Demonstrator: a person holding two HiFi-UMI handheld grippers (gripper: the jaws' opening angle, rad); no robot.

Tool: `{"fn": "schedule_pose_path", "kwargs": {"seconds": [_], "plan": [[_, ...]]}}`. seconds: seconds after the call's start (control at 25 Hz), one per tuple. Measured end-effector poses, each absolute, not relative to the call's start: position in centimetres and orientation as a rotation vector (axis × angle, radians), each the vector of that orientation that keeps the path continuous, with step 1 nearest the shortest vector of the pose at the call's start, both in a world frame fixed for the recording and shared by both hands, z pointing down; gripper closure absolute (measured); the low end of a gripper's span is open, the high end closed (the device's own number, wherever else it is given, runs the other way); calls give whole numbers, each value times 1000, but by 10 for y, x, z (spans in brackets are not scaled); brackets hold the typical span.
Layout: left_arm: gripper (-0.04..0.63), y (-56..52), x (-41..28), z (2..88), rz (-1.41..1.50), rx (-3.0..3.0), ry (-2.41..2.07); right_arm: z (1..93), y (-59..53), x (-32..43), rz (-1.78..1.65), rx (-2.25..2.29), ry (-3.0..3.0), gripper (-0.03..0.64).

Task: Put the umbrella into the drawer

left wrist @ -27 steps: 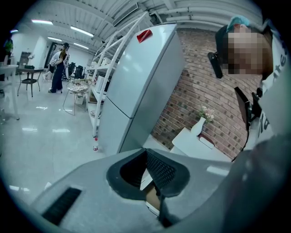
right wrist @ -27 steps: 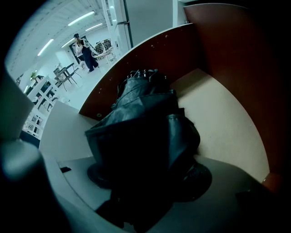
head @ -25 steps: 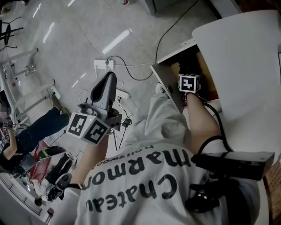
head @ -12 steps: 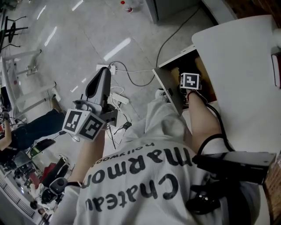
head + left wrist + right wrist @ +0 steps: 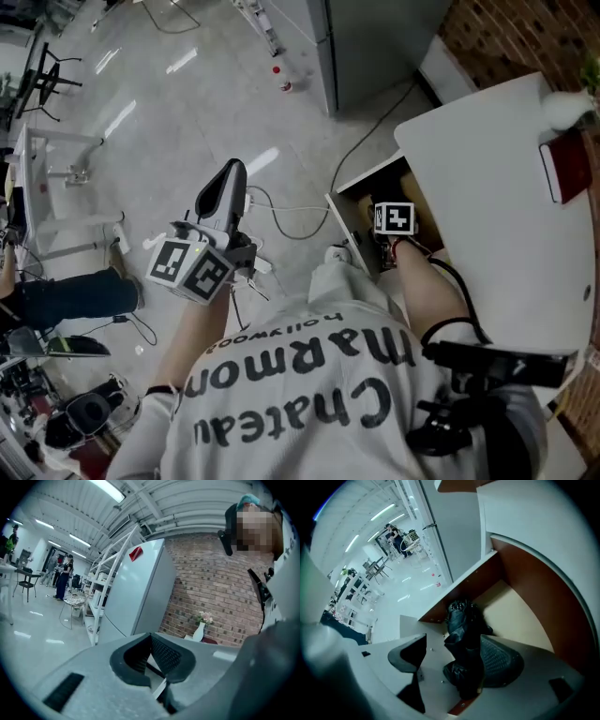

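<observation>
Right now the R tool (image 5: 454, 652) is down inside the open drawer (image 5: 520, 611) w/ its pads spread wide. A folded black umbrella (image 5: 461, 630) lies on the drawer floor btwn them. It rests against one pad and is clear of the other, so nothing is being pinched. The umbrella runs lengthwise toward the drawer's back corner. In the head view the drawer (image 5: 354, 220) is pulled out from the white bench (image 5: 487, 197) at its left-hand edge, near the far corner, just beside the person. Only the R tool's marker cube (image 5: 394, 217) shows above the opening, w/ the forearm behind it. The L tool (image 5: 228, 180) is held up over the grey floor (image 5: 169, 122), well apart from the bench edge and pointing away from the person. Its pads are pressed together w/ nothing btwn them, which the left gripper view confirms. That view looks past the closed tips at a tall grey cabinet (image 5: 136, 588) and a brick wall (image 5: 211, 588). It also shows a white vase w/ flowers (image 5: 200, 629) at the bench's far edge. A dark red flat item (image 5: 562, 169) lies at the bench's right edge, near the vase corner. The grey cabinet (image 5: 375, 47) stands beyond the bench's far-left corner.
</observation>
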State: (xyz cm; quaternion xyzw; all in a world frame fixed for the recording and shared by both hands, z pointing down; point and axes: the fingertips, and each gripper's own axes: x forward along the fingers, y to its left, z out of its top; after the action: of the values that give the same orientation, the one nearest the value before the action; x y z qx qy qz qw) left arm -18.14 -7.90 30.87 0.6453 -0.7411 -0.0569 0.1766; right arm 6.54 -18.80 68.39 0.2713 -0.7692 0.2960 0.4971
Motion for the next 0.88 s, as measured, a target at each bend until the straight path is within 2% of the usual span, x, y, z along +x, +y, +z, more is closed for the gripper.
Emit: {"fn": "schedule_pose_path", "kwargs": {"seconds": [0.24,0.64,0.88], "plan": [[580,-74,-170,262,-244,1955,-2130,630,-165,57,738,588,-1927,299],[580,-55,-172,196,-491,2068,-2125,486,-163,5,859,507,-2248,300],[580,-49,-162,183,-537,2110,-2014,368,-146,-30,994,192,-2532,301]]}}
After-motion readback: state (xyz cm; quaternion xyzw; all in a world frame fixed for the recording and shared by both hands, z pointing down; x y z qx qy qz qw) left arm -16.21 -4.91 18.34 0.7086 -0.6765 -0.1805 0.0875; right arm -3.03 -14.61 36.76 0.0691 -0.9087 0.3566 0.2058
